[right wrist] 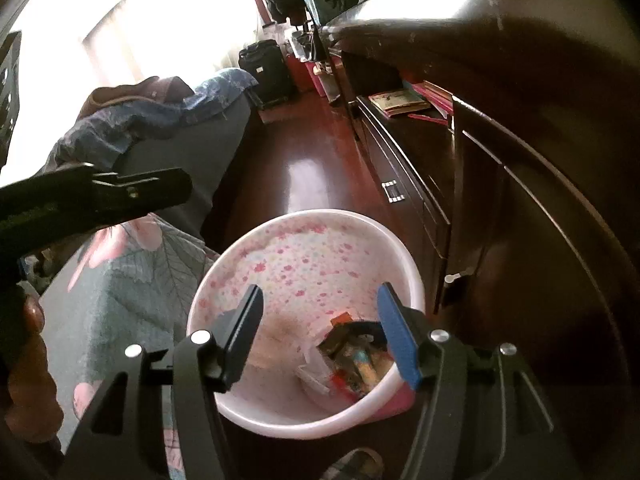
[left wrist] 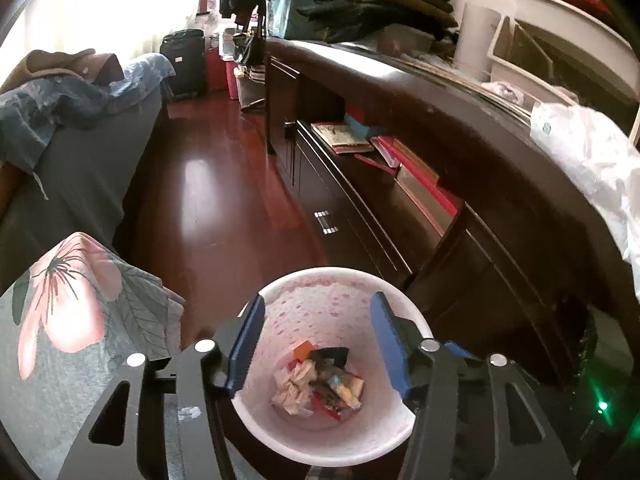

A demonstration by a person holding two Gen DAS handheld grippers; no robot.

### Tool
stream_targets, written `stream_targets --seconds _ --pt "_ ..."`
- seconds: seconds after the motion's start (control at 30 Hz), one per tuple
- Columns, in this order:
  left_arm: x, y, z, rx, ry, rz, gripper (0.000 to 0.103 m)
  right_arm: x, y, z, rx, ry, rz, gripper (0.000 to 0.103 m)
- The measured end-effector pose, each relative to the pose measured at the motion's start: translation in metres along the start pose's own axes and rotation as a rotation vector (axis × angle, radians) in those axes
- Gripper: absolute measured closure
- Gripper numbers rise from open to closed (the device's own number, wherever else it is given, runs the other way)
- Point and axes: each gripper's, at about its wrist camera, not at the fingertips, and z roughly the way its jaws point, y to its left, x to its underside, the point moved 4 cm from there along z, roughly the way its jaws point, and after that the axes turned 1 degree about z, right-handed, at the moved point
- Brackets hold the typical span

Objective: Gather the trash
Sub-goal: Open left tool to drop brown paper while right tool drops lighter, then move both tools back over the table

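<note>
Left wrist view: left tongs [left wrist: 316,340] and right tongs [right wrist: 320,336] both gape empty above the bin [left wrist: 280,440] on the floor, wrappers [left wrist: 320,384] inside. Drop step looks finished; next, seek more trash.

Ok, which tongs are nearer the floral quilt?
Left. The left tongs hang over the floral quilt; the right tongs sit past it, above the bin.
</note>
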Motion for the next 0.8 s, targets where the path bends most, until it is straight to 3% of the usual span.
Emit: stream_targets --seconds 0.13,0.43,0.8 --pt "-0.002 0.008 -0.013 -0.020 -0.037 -0.020 0.030 0.005 0.000 -0.007 0.013 -0.003 -0.005 0.042" --pt "0.005 0.017 -0.049 -0.072 -0.078 -0.021 0.027 0.016 0.023 -0.028 0.006 0.036 -0.023 0.033" --pt "0.038 0.068 -0.115 -0.154 -0.114 -0.090 0.020 0.036 0.103 -0.070 -0.042 0.055 -0.172 0.019"
